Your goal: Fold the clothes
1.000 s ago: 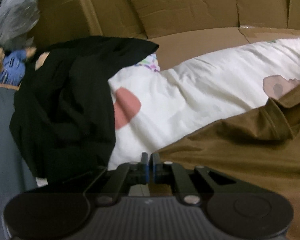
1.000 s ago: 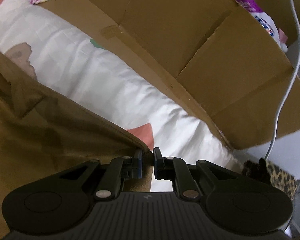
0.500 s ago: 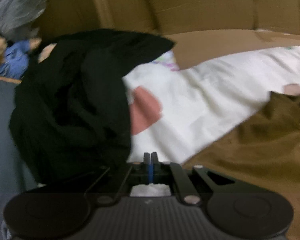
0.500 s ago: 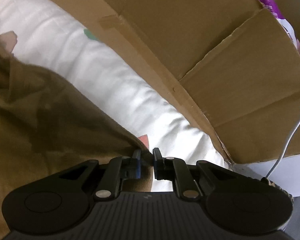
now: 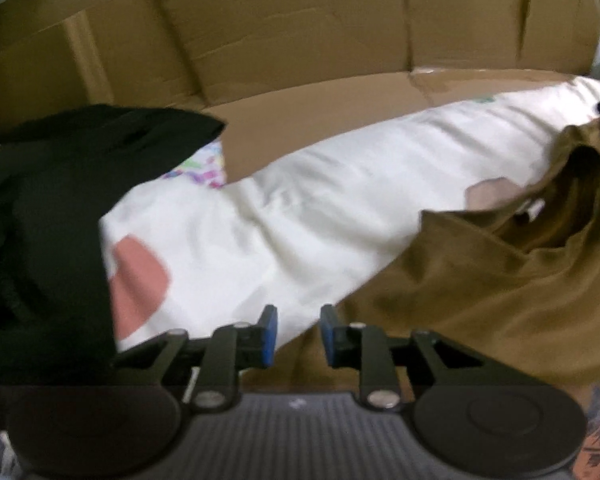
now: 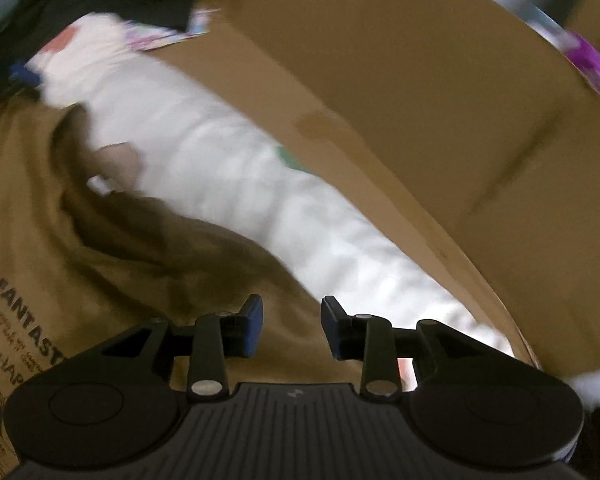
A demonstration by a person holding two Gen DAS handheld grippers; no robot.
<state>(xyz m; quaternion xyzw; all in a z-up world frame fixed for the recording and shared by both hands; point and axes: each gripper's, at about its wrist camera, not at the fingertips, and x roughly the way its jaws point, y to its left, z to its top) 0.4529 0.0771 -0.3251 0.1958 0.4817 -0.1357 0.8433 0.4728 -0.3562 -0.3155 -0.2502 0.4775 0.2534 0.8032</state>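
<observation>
Both jaws just opened empty over the brown shirt (image 5: pixel 480 288); next, regrip its 3 o'clock edge and fold flat.

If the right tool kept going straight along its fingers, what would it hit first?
Most likely the brown shirt: the right tool, open, has that fabric directly beyond its tips, the white sheet just past the hem. Blur makes depth uncertain.

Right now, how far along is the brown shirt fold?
Done: brown shirt laid on the white bedding, partly gathered. In hand: nothing; left gripper and right gripper have just been opening, jaws empty above the cloth. Left: finish folding it; black garment unfolded.
</observation>
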